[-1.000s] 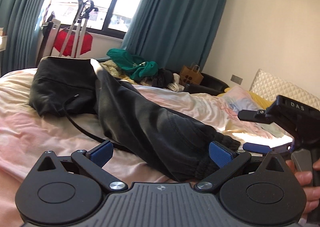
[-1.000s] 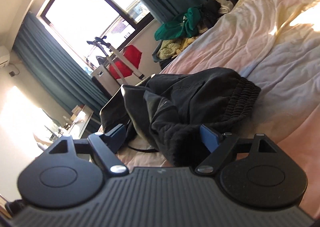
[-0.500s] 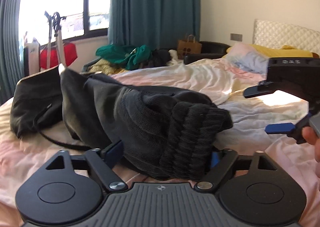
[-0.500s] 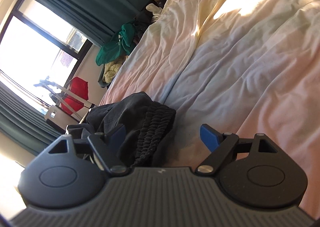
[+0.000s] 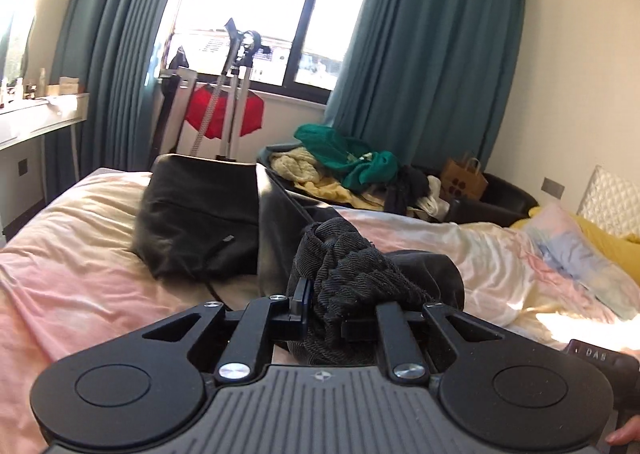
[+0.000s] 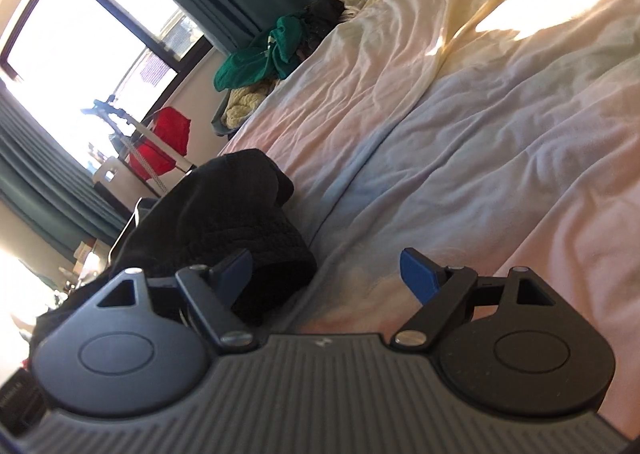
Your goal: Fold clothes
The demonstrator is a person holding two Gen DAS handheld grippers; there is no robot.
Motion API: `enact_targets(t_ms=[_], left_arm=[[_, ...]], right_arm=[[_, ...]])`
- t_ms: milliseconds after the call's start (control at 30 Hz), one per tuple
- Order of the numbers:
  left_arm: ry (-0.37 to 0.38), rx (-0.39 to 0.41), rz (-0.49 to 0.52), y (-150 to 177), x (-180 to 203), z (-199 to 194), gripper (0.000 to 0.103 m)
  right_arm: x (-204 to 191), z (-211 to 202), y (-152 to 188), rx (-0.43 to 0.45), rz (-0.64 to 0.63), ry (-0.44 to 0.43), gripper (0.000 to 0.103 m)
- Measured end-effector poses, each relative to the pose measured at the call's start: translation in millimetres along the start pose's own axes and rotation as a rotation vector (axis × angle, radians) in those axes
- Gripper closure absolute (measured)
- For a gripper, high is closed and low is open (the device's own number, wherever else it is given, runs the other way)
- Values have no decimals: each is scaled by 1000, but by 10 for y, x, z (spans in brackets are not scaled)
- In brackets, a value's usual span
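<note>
We have the left gripper (image 5: pixel 340 310) closed tight on the ribbed cuff (image 5: pixel 352 254) of the dark trousers (image 5: pixel 200 214), the knit bunched up between its fingers and raised a little off the bed (image 5: pixel 80 274). The rest of the trousers trail away from us across the pink sheet toward the window, waist end lying in a slack heap with a drawstring (image 5: pixel 208 286) loose beside it. Our right gripper (image 6: pixel 324 274) stands wide open and holds nothing; it rests low over the sheet with the cuff end just to its left. We judge the cloth soft, fairly thick and a bit weighty for its size, so it will sag and drag rather than keep any shape, and it should not slip much on the sheet. The ribbed cuff is the firm part and gives a sure hold; the other leg's hem, or the waistband, would suit the right gripper, though we cannot tell where the second cuff lies.
</note>
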State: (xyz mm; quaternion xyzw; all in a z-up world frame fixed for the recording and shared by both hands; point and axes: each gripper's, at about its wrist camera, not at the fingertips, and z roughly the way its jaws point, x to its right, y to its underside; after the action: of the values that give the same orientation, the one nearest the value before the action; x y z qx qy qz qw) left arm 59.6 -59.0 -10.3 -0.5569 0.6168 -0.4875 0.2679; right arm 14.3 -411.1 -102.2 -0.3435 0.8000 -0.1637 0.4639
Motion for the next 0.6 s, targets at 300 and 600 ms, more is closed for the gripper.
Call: enact_targets(t_ms=[300, 600], left_arm=[[-187, -93, -157, -188, -1522, 41, 90], [-206, -177, -114, 91, -1855, 380, 89]], right_arm=[[-762, 317, 579, -126, -349, -116, 20], [-1097, 846, 1004, -107, -590, 20, 28]])
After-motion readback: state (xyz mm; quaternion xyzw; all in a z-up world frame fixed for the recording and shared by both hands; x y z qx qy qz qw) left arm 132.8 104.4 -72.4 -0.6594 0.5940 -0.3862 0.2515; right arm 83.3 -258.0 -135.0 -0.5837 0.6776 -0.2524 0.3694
